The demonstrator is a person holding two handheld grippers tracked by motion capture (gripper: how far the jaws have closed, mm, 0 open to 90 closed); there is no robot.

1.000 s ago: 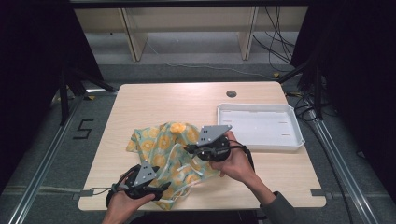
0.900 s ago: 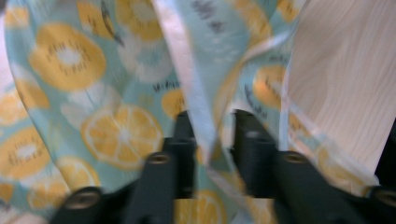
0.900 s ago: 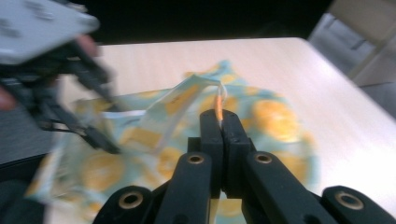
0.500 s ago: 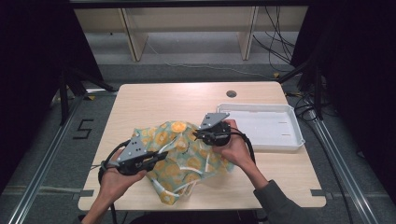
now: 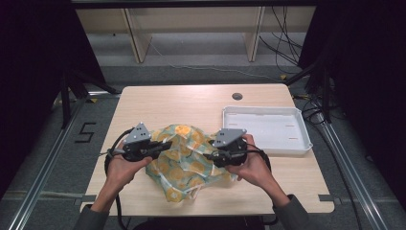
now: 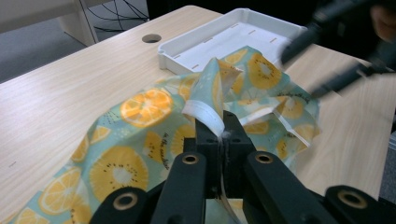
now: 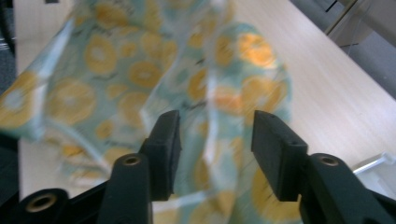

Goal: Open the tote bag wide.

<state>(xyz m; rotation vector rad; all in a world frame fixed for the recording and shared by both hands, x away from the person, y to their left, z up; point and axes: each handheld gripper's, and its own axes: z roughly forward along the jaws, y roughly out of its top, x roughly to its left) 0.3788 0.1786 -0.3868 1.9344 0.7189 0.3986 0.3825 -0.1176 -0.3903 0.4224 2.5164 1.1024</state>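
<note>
Jaws of left gripper [image 6: 218, 135] pinch cloth [image 6: 140, 140]; right gripper's [image 7: 215, 154] just opened.

Left tongs [image 5: 165, 146] now clamped on cloth [image 5: 186, 163]; right tongs [image 5: 210, 155] newly parted.

Cloth [image 5: 184, 160], pale teal with orange and kiwi slices, is lying crumpled; its white hem is sitting pinched in the left gripper [image 6: 218, 133], its folds spreading ahead of the right gripper [image 7: 215, 140].
</note>
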